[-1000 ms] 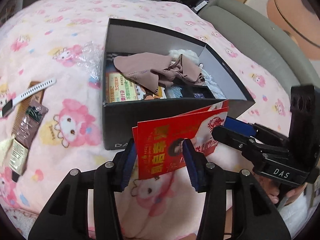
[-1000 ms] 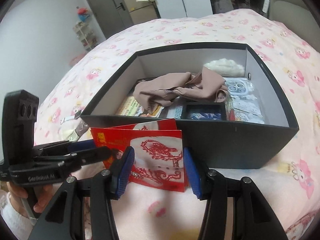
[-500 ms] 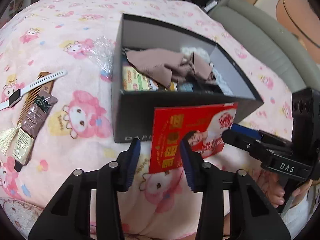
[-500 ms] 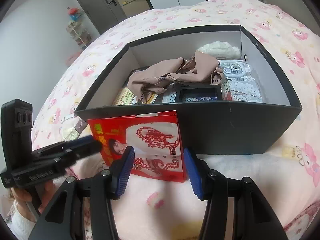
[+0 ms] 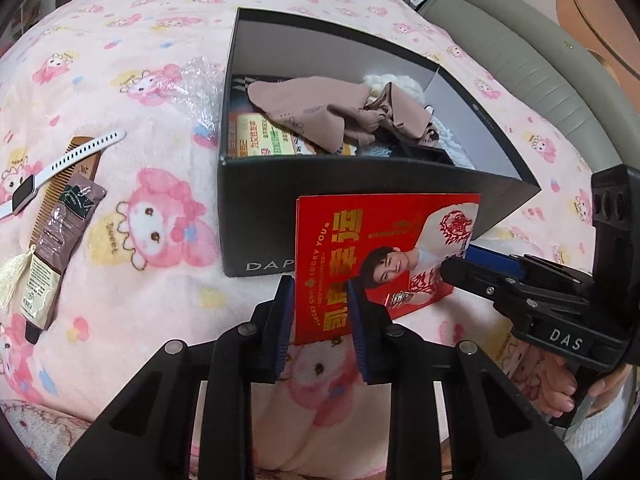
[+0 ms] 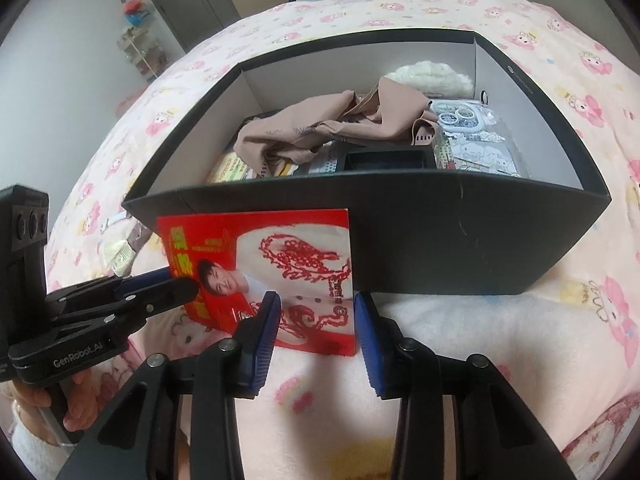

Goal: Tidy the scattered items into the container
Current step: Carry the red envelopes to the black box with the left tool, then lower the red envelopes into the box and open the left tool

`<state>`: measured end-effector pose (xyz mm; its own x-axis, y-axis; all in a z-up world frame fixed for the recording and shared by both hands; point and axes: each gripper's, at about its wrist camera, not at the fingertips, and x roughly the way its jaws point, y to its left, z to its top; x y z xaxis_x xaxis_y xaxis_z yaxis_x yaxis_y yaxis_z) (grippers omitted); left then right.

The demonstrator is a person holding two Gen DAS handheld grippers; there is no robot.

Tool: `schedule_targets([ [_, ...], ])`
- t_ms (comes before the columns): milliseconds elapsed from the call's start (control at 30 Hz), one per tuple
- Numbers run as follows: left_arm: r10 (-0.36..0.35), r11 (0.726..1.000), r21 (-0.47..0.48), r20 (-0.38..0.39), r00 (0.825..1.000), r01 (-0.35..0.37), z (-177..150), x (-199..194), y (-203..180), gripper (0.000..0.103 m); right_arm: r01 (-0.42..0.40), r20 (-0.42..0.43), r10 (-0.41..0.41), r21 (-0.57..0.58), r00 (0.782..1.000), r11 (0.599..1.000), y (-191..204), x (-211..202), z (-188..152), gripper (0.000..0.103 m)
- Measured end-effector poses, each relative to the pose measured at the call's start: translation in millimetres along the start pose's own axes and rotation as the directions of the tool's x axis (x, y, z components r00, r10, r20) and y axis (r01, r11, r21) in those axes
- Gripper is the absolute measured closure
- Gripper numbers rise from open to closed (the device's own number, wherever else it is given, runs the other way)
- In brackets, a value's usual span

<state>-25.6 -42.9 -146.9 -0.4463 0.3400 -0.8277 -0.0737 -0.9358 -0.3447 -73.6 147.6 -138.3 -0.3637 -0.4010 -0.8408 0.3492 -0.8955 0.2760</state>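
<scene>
A red printed packet stands on its edge on the pink blanket, leaning against the front wall of the black box. My left gripper straddles the packet's lower left corner with its jaws closing; a gap still shows at the pads. In the right wrist view the packet rests against the box. My right gripper has the packet's right edge between its closing jaws, and its pads are not pressing. Each view also shows the other gripper from the side: the right gripper and the left gripper.
A beige cloth, booklets and small packs lie in the box. On the blanket to the left are a white watch, a wooden comb, a brown sachet and bubble wrap. A grey padded edge runs behind.
The packet has gone from tilted to upright and flat against the box front. Both pairs of jaws have narrowed around it, the left ones more.
</scene>
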Motion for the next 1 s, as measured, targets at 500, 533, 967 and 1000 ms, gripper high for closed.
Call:
schedule_targets([
  [500,-0.08,0.995,0.081,0.217,0.973,0.063,61.1,-84.4,-39.6,0.077,-0.032,0.187,0.037,-0.032,0.982,0.999,-0.6,-77.1,50.2,0.072],
  [533,-0.077,0.995,0.081,0.227,0.971,0.06,70.8,-86.0,-41.2,0.077,-0.028,0.198,0.035,-0.037,0.98,0.999,-2.2,-80.7,63.2,0.072],
  [967,0.065,0.996,-0.062,0.016,0.998,-0.064,170.7,25.0,-19.4,0.076,-0.015,-0.072,0.016,0.01,0.997,1.0,-48.7,28.7,165.7,0.072],
  [1000,0.094,0.994,-0.057,-0.016,0.995,-0.095,171.3,35.6,-18.6,0.076,-0.018,-0.099,0.019,0.015,0.995,1.0,-51.7,38.7,165.0,0.072],
])
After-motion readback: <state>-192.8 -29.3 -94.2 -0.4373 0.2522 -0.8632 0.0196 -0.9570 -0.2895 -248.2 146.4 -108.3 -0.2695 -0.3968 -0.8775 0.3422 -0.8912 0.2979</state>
